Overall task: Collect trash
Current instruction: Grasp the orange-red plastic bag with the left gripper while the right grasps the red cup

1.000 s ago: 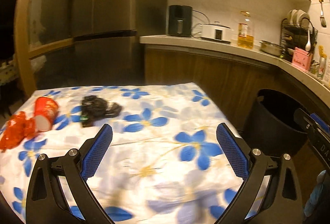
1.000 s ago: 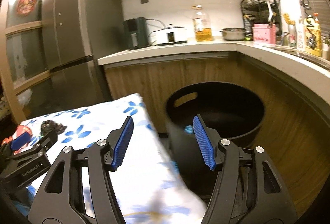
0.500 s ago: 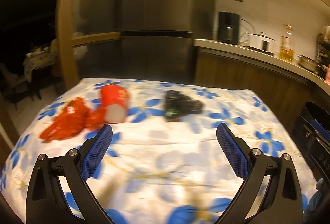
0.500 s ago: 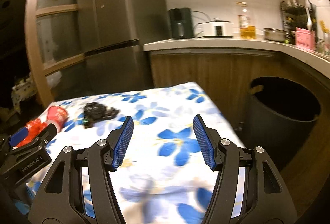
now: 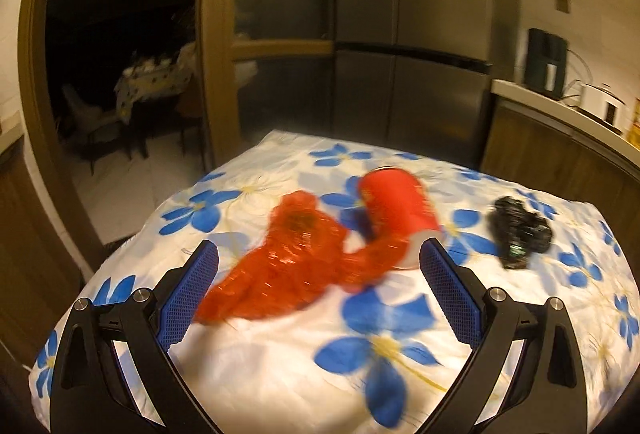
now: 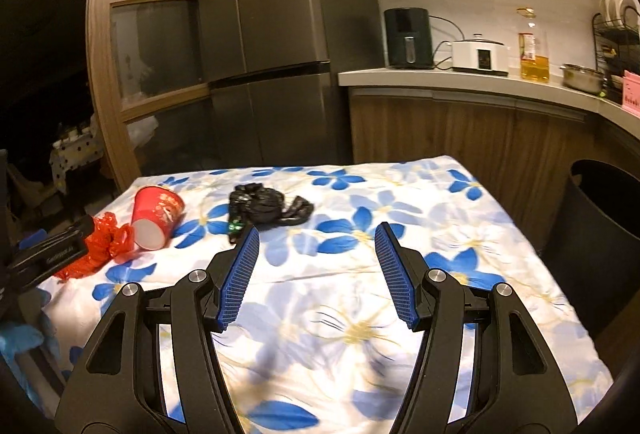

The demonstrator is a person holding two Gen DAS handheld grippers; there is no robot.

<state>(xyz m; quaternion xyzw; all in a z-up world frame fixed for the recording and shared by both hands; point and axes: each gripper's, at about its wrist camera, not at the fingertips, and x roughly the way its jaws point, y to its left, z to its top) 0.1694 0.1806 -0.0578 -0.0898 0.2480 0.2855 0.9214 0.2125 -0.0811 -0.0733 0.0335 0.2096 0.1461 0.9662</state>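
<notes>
Three pieces of trash lie on the flowered tablecloth [image 5: 360, 362]: a crumpled red plastic wrapper [image 5: 288, 258], a red paper cup [image 5: 396, 210] on its side, and a crumpled black bag [image 5: 518, 228]. My left gripper [image 5: 318, 258] is open, with the red wrapper lying just ahead between its blue pads, untouched. In the right wrist view the cup [image 6: 156, 216], the wrapper [image 6: 102, 244] and the black bag [image 6: 262, 206] lie at the left, beyond my right gripper [image 6: 316, 238], which is open over bare cloth. The left gripper [image 6: 52, 254] shows at that view's left edge.
A black trash bin [image 6: 600, 234] stands on the floor to the right of the table. Behind the table are a steel fridge [image 6: 276, 54] and a wooden counter [image 6: 472, 82] with an air fryer, cooker, oil bottle and pot. A dark doorway opens at the left.
Both grippers swung left, away from the bin and over the table. The left one now faces the red wrapper and cup closely; the right one faces the table's middle. Both stayed open.
</notes>
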